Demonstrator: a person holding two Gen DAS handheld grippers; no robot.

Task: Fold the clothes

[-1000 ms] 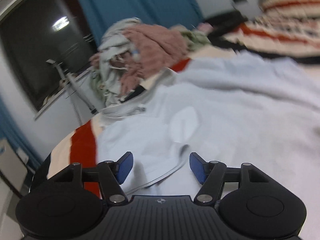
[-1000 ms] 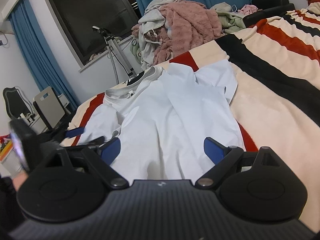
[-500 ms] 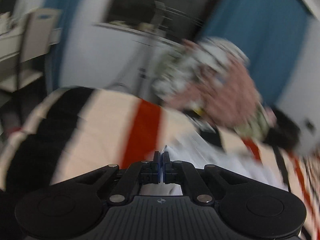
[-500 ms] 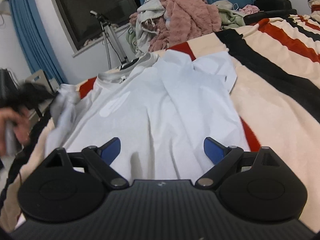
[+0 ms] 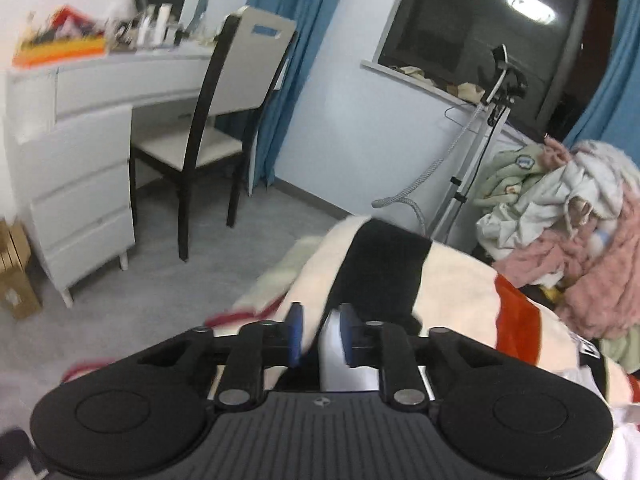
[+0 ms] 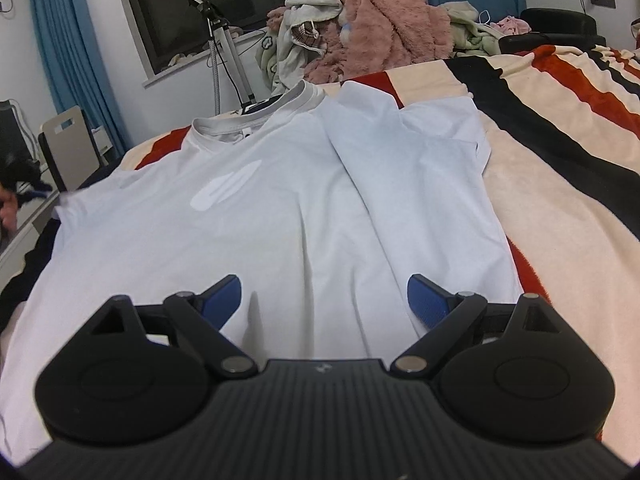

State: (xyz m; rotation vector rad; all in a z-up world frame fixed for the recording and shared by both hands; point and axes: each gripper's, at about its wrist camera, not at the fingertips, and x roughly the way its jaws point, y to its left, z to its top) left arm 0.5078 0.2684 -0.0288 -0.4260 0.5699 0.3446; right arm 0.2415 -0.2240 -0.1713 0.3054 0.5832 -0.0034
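The white T-shirt [image 6: 256,216] lies face up on the bed, spread over a blanket [image 6: 560,184] striped in cream, red and black. Its collar points toward the far edge of the bed. The right side of the shirt is folded inward over the body; the left sleeve is drawn out toward the left edge of the bed.

Right gripper [image 6: 324,304]: held low over the lower part of the shirt, pointing along it toward the collar and angled slightly downward. Its blue pads [image 6: 426,306] stand wide apart with nothing between them; the cloth lies below them.

Left gripper [image 5: 319,334]: held at the left edge of the bed, pointing outward and down past the edge of the blanket toward the floor [image 5: 160,280]. Its jaws have just been opening from a full close and now stand narrowly apart. A strip of white cloth [image 5: 334,356] sits between them, lying against the right-hand pad; whether both pads press on it cannot be told. In the right wrist view this gripper shows only as a dark blur at the far left, beside a hand [image 6: 7,210], next to the tip of the drawn-out sleeve.

A pile of clothes [image 6: 368,28] lies at the far end of the bed. A chair [image 5: 224,128] stands at a white table [image 5: 80,120].
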